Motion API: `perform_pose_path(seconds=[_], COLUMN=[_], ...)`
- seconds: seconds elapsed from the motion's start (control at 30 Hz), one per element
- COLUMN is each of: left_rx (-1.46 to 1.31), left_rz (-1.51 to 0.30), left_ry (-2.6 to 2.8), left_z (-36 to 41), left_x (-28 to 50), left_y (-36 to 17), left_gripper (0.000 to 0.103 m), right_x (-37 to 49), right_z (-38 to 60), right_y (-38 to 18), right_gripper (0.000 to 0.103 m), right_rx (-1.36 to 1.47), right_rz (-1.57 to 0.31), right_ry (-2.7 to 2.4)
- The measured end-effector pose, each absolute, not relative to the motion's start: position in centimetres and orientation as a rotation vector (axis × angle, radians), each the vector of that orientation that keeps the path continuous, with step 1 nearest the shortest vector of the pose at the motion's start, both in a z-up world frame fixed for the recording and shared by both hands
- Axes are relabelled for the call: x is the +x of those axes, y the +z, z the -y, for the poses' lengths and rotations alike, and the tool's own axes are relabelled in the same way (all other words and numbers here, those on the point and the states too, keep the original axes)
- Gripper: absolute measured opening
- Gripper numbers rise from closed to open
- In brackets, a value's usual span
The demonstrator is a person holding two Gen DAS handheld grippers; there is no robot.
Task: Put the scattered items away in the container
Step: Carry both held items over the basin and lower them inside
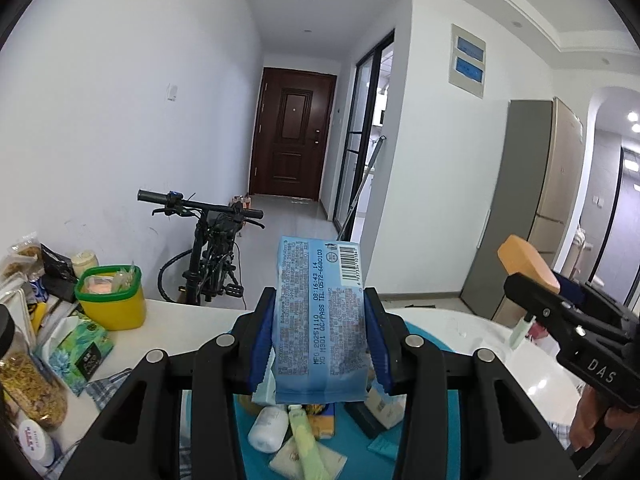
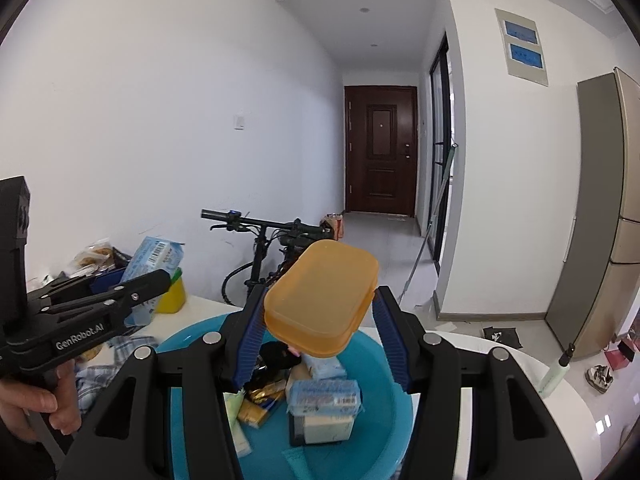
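1. Blue basin (image 2: 384,364): one, round, at the bottom centre of both views on a white table (image 1: 188,316). It already holds a heap of small toiletries; in the left wrist view I count one white bottle (image 1: 268,428) and one pale green tube (image 1: 306,440) among them, and the rest are too jumbled to count.
2. Left gripper (image 1: 318,344): one, lower centre of its own view, jaws clamped on a single light blue wipes packet (image 1: 316,320) held upright above the basin.
3. Right gripper (image 2: 320,336): one, lower centre of its own view, jaws partly closed around a single orange plastic box (image 2: 320,300), gripping it above the basin.
4. Yellow tub (image 1: 114,298): one, green-rimmed, at middle left of the left wrist view, standing on the table.
5. Tissue pack (image 1: 76,348): one, green-patterned, just below the tub.
6. Green-white tube (image 2: 554,376): one, lower right of the right wrist view, upright on the table outside the basin.
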State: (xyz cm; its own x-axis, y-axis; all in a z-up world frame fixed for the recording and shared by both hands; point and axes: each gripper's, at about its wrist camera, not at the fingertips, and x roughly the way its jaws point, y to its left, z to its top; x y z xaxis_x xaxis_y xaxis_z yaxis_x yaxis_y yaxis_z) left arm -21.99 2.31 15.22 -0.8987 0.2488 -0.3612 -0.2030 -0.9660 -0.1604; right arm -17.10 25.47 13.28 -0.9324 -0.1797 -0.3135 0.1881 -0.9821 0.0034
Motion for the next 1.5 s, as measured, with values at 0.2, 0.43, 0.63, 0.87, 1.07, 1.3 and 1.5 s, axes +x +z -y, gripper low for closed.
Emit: perform_pose_path(seconds=[0.2, 0.43, 0.63, 0.87, 1.07, 1.3, 1.5], left_rx=[-0.586, -0.614, -0.695, -0.938, -1.207, -1.368, -1.435], left_rz=[0.148, 0.147, 0.113, 0.053, 0.059, 0.047, 0.023], left_ry=[2.87, 2.88, 2.84, 2.818, 2.693, 2.585, 2.576], left_z=[-2.4, -2.6, -3.5, -4.0, -3.8, -4.1, -3.8], left_x=[-24.9, -27.6, -29.4, -31.8, -32.5, -32.8, -33.2], left_y=[14.7, 14.5, 15.3, 14.9, 14.4, 14.9, 15.2], left_gripper=[0.044, 0.044, 0.044, 0.044, 0.044, 0.044, 0.044], right_x=[-19.6, -22.2, -24.3, -26.1, -28.3, -29.7, -30.2], right_z=[-26.2, -26.8, -26.6, -26.9, -27.0, -27.5, -27.9], right_y=[13.0, 12.9, 12.8, 14.1, 13.8, 13.6, 14.1], right_gripper=[0.052, 0.052, 0.052, 0.052, 0.052, 0.052, 0.052], right_rx=[0.488, 0.505, 0.583, 0.731, 1.067, 1.322, 1.437], right_rz=[-0.001, 0.005, -0.021, -0.037, -0.066, -0.048, -0.086], right_ry=[-2.943, -2.957, -2.939, -2.868, -2.692, -2.499, -2.463])
